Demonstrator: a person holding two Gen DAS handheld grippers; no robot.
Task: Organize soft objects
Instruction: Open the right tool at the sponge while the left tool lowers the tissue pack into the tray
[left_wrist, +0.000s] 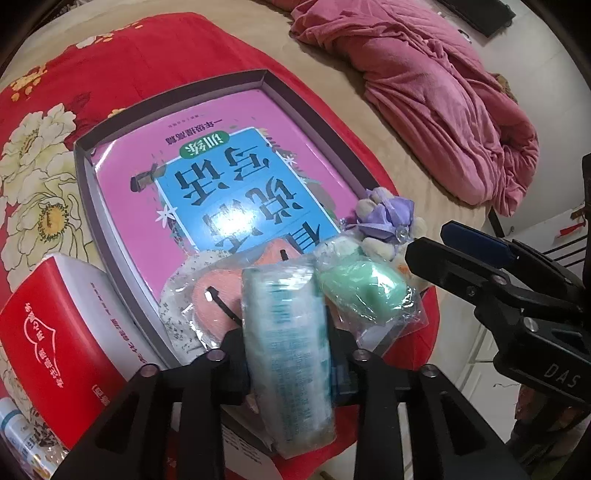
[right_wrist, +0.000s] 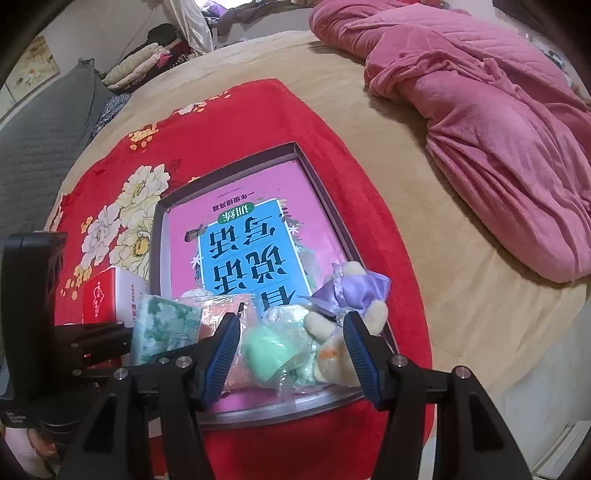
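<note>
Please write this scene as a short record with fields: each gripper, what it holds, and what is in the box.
left gripper: jaws shut on tissue pack
right gripper: jaws open, holds nothing, above green toy
box: pink book, green toy, plush toy, peach toy
beside box: red carton

The fingertips of the left gripper (left_wrist: 288, 354) are hidden by the blurred tissue pack (left_wrist: 288, 354) clamped between them, whose small print cannot be read. The near end of the pink book (left_wrist: 221, 177) in the grey box (left_wrist: 83, 177) is covered by a peach plush (left_wrist: 218, 295), a bagged green item (left_wrist: 362, 288) and a bear with a purple bow (left_wrist: 384, 218). Left of the box, a red-and-white carton (left_wrist: 48, 332) and a bottle (left_wrist: 14, 435) are cut off by the picture's edge.
</note>
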